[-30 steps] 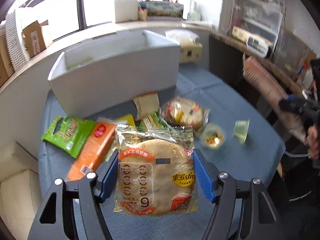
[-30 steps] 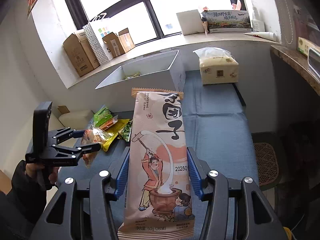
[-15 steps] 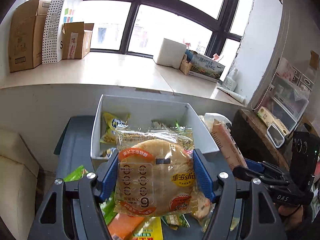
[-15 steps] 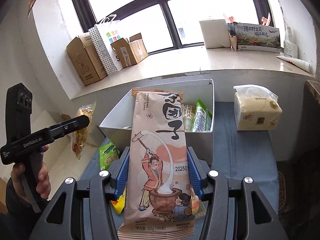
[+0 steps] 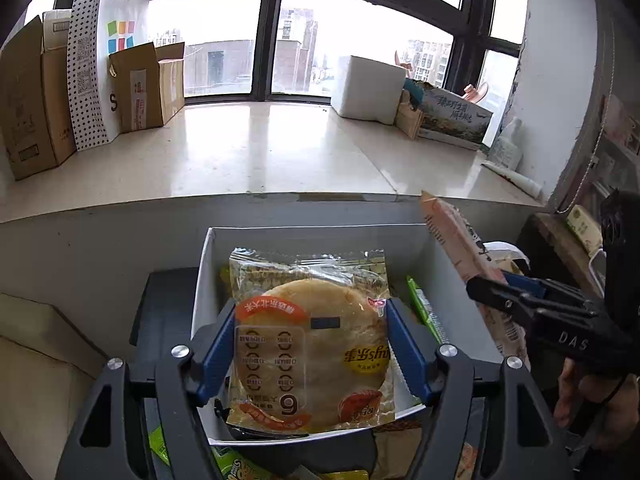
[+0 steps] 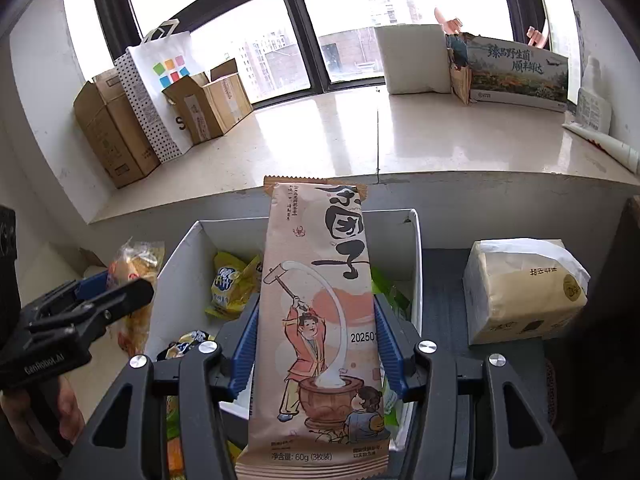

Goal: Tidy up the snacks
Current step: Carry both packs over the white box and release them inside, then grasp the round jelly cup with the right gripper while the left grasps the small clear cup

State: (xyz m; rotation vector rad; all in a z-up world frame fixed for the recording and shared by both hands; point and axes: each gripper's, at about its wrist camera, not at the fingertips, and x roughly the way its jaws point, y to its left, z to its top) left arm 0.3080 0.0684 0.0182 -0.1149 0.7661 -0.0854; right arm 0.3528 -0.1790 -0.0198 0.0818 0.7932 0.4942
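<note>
Two snack packs held over the white bin [image 5: 202, 280]
Left hand-held gripper [image 5: 310, 354] clamps the soft, crushable flatbread pack [image 5: 310, 344] by its sides; right hand-held gripper [image 6: 316, 356] clamps the light, slippery mochi pouch [image 6: 318, 320] mid-length

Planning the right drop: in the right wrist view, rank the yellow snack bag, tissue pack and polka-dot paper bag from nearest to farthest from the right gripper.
1. yellow snack bag, inside the white bin, just left.
2. tissue pack, right, on the table.
3. polka-dot paper bag, far left on the windowsill.
</note>
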